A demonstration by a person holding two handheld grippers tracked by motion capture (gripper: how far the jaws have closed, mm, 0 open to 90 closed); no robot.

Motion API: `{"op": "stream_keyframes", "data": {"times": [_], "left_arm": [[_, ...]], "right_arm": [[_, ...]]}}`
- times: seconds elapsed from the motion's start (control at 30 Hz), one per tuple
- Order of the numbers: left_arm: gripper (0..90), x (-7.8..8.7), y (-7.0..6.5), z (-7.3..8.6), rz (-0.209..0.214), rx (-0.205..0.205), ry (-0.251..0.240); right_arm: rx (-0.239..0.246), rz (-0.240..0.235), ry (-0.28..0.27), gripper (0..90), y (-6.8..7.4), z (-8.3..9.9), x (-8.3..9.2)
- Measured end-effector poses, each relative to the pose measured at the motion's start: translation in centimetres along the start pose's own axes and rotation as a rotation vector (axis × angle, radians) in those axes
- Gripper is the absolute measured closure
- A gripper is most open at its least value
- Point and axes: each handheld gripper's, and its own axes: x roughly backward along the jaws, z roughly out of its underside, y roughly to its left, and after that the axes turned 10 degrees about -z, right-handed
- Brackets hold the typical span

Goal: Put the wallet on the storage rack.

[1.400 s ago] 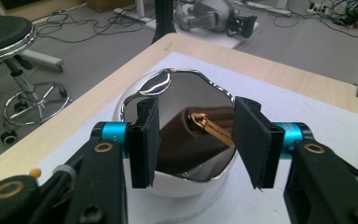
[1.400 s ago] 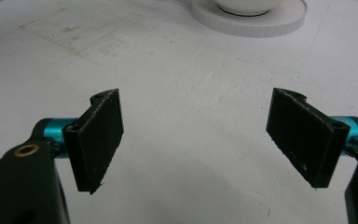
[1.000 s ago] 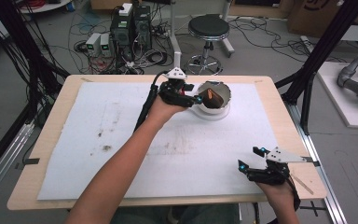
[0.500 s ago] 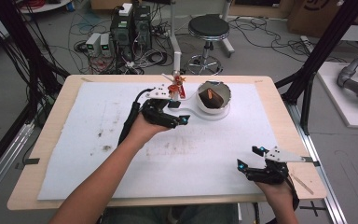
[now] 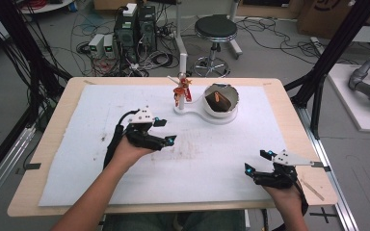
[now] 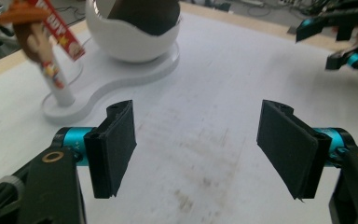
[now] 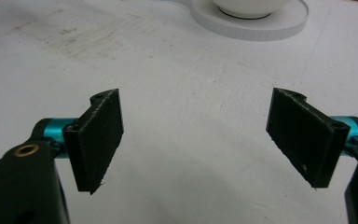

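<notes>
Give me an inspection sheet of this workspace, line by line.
Surface: white mat on wooden table, smudged mid-area.
Job's things: toy figure upright on white stand; egg-shaped bowl with dark insert beside it.
Clutter: nothing seen on mat.
Grippers: left gripper jaws apart, just been opening, nothing between; right gripper open, nothing held.
Cables: left gripper's cable loops by wrist.
Surroundings: stool, electronics boxes, floor cables.
</notes>
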Motion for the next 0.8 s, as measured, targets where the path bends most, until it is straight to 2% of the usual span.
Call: {"op": "stream_keyframes", "data": {"times": [0.1, 0.27, 0.6, 0.77, 0.8], "left_arm": [[27.4, 0.8, 0.5, 1.2, -0.003, 0.018, 0.006], [26.9, 2.3, 1.2, 2.7, -0.007, 0.059, -0.014], [25.5, 5.6, 1.8, 4.8, -0.035, 0.066, -0.033], [25.0, 7.0, 2.0, 6.1, -0.049, 0.042, -0.035], [25.0, 7.2, 2.1, 6.3, -0.052, 0.048, -0.042]], "right_arm": [[0.003, -0.001, 0.000, 18.8, 0.0, -0.1, -0.2], [0.007, -0.008, 0.006, 18.8, 0.0, -0.2, -0.4], [-0.007, -0.015, -0.009, 18.8, -0.2, -0.2, -0.7], [0.000, -0.013, -0.015, 18.8, -0.2, -0.3, -0.6], [-0.004, -0.012, -0.015, 18.8, -0.1, -0.3, -0.5]]}}
